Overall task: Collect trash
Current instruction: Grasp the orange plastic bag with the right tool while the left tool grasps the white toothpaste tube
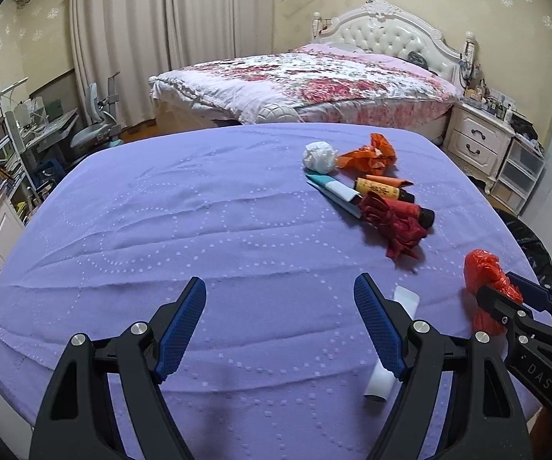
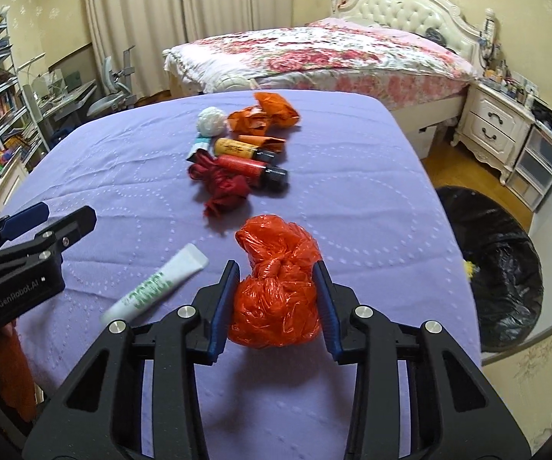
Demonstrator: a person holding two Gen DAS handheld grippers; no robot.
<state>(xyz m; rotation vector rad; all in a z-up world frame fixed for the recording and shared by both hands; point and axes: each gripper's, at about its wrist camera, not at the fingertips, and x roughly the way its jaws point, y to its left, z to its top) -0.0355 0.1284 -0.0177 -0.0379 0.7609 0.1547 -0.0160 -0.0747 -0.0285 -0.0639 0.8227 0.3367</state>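
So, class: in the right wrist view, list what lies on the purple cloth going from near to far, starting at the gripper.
Red bag → white tube → dark red cloth → yellow bottle → white paper ball.

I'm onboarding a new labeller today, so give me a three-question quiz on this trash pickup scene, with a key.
1. True or false: the left gripper has something between its fingers.
2. What does the right gripper have its pads against?
A. the white tube
B. the knotted red plastic bag
C. the crumpled white tissue
3. In the right wrist view, where is the black-lined trash bin: on the purple cloth or on the floor beside it?

Key: 1 false; 2 B; 3 on the floor beside it.
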